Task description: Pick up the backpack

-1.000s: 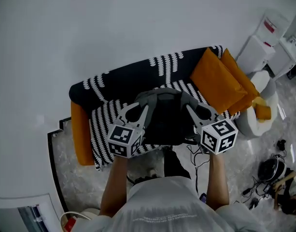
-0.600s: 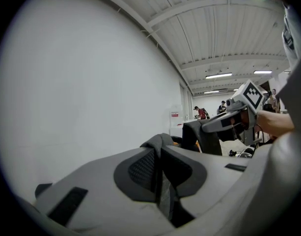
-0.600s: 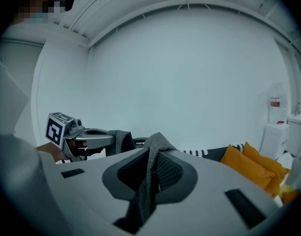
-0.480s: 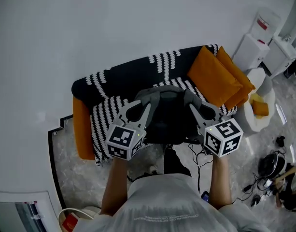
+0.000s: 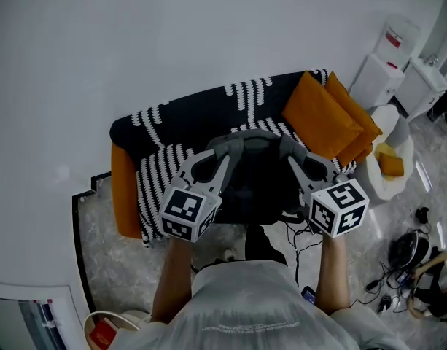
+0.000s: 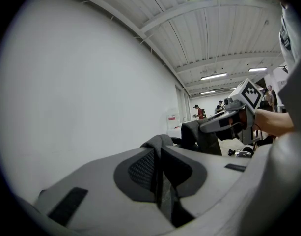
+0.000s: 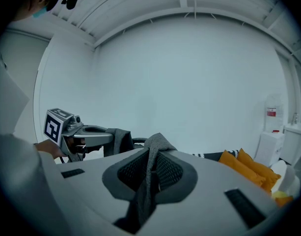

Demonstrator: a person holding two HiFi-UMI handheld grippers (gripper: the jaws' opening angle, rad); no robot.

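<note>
Jaws on both sides are clamped on strap fabric. Left gripper (image 6: 159, 151) pinches a fold of grey woven strap (image 6: 157, 140) between dark, mesh-textured pads (image 6: 140, 168). Right gripper (image 7: 151, 154) does the same on the other strap (image 7: 157, 142).

Backpack (image 5: 256, 184) hangs between them over the sofa (image 5: 172, 122) seat: dark, soft, rounded top.

Versus a second ago:
- Both grippers and the pack have come slightly toward the person, nearer the seat's front edge.
- Both grips look unchanged.

Sofa is black fabric with white braid-like stripes and an orange side panel (image 5: 125, 195). Two square orange cushions (image 5: 325, 119) lean at its right end. Floor (image 5: 114, 268) is glossy and marble-patterned.
</note>
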